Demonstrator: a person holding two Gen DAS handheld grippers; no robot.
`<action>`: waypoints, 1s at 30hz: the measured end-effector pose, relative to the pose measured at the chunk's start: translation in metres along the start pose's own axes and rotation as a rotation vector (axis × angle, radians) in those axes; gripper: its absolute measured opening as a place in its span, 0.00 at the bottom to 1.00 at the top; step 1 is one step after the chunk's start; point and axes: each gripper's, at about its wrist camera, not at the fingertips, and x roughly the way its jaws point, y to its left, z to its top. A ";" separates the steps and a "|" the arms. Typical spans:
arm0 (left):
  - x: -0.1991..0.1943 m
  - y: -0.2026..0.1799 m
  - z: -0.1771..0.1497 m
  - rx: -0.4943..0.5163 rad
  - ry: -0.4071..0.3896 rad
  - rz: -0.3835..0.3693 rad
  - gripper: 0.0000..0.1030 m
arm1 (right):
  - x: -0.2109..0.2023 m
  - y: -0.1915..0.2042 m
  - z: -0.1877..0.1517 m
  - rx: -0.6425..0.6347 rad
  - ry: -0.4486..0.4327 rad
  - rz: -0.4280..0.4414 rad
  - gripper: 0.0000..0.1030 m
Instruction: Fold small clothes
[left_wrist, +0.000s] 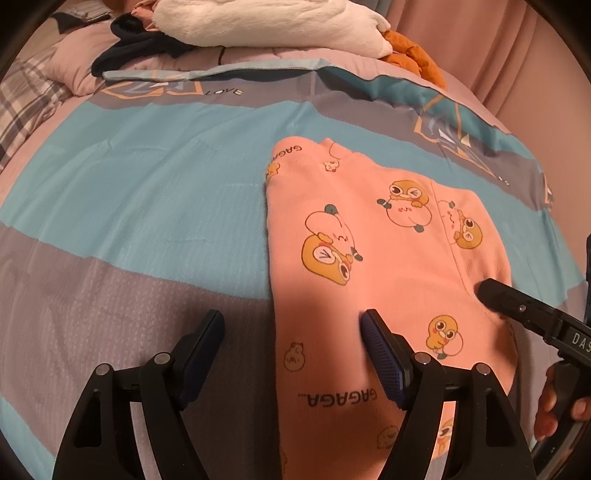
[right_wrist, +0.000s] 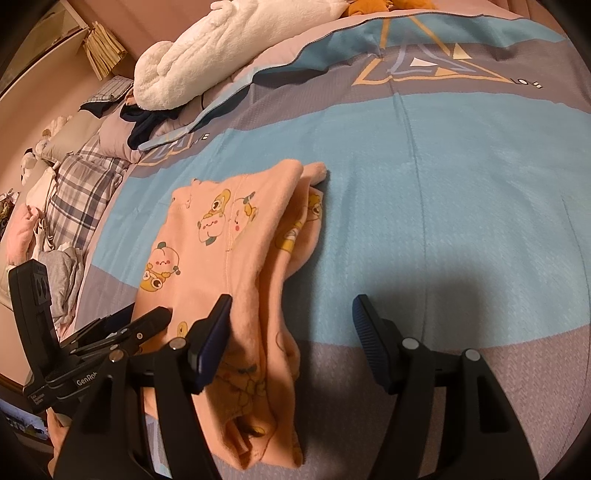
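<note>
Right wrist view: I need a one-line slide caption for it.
Open right gripper poised over the edge of a pink cartoon-print garment lying partly folded on a blue-and-grey bedspread, left gripper alongside.

Dim warm light, soft shadows, sharp focus, fisheye-bent edges

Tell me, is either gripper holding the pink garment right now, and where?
Neither. The left gripper and right gripper both stand open over the pink garment's near end, gripping nothing.
</note>
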 end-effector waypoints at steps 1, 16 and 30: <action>0.000 0.000 0.000 0.000 0.000 0.000 0.73 | -0.001 0.000 -0.001 -0.003 -0.001 -0.002 0.64; -0.011 -0.001 -0.017 -0.003 0.001 0.012 0.73 | -0.014 0.026 -0.023 -0.143 -0.006 0.013 0.65; -0.017 -0.002 -0.027 -0.001 0.000 0.021 0.74 | -0.012 0.021 -0.037 -0.155 0.012 -0.043 0.69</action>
